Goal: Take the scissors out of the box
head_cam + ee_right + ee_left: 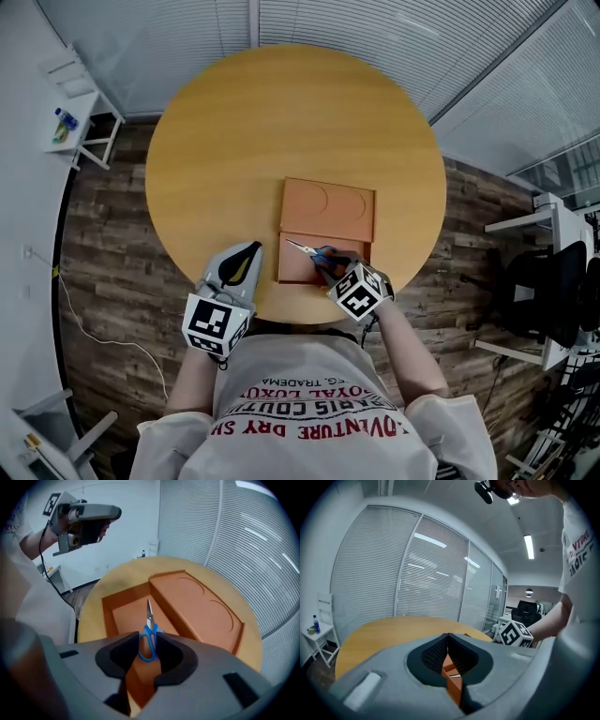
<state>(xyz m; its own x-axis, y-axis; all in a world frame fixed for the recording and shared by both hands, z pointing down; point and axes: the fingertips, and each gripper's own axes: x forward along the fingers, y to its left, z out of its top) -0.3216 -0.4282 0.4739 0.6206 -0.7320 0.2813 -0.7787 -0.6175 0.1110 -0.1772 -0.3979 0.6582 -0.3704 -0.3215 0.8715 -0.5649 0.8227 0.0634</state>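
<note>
Your left hand-held gripper hovers over the near-left edge of the round counter, just left of the box. Its jaws are closed tip to tip w/ nothing btwn them. The box sits open near the counter's near edge, lid laid flat on the far side. In the tray the scissors lie w/ blades pointing far-left & blue handles near-right. Your right hand-held gripper points steeply down over them, jaws open w/ the handles btwn.

Left gripper and right gripper are grey with marker cubes — T-shirt white, red-lettered.
</note>
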